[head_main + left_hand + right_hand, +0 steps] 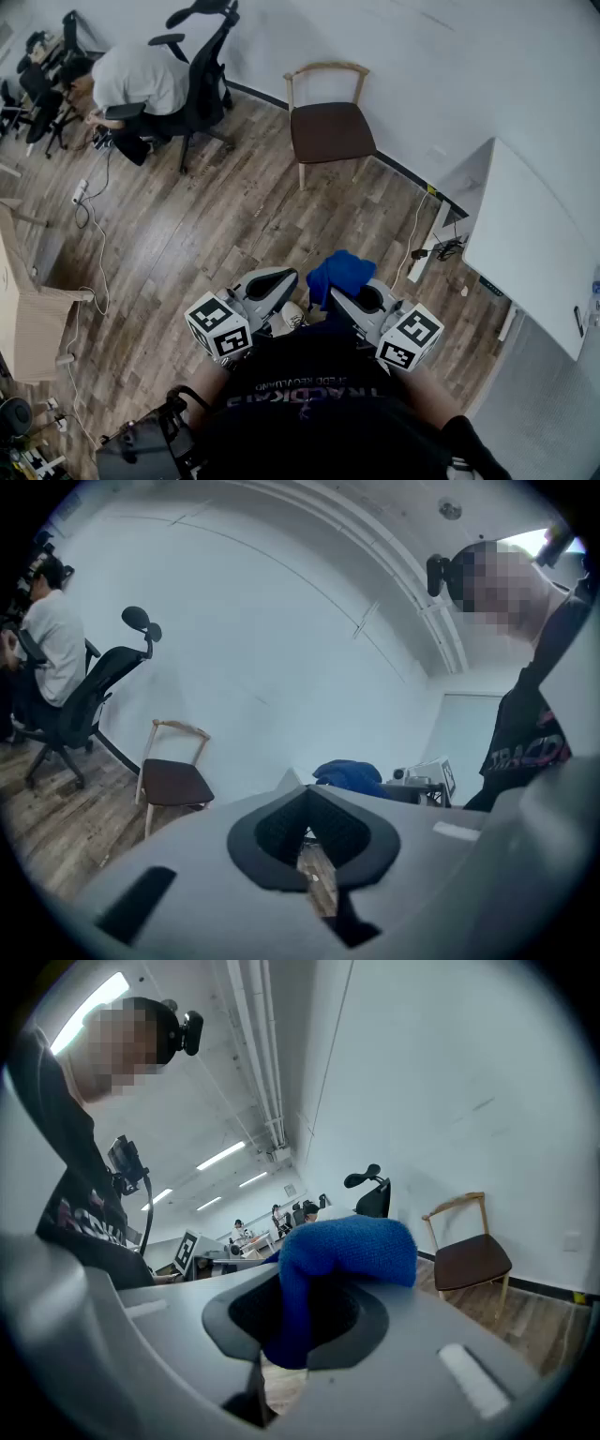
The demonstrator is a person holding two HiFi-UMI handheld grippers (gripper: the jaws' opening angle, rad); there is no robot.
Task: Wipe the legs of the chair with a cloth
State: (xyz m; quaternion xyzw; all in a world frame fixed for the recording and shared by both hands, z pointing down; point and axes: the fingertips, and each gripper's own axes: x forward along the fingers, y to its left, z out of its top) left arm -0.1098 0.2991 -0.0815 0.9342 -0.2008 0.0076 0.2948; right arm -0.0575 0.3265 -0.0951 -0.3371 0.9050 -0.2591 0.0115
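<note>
A wooden chair (pixel 328 122) with a dark brown seat stands against the white wall, far ahead of me; it also shows as the chair (pixel 173 778) in the left gripper view and the chair (pixel 469 1251) in the right gripper view. My right gripper (pixel 345 298) is shut on a blue cloth (pixel 339 274), which bulges out over its jaws as the cloth (pixel 342 1260). My left gripper (pixel 277 286) is held beside it, shut with nothing between its jaws. Both grippers are close to my body, well short of the chair.
A person sits in a black office chair (pixel 202 75) at the far left. Cables and a power strip (pixel 81 190) lie on the wood floor. A white desk (pixel 530 253) stands at the right, a light wooden box (pixel 23 309) at the left.
</note>
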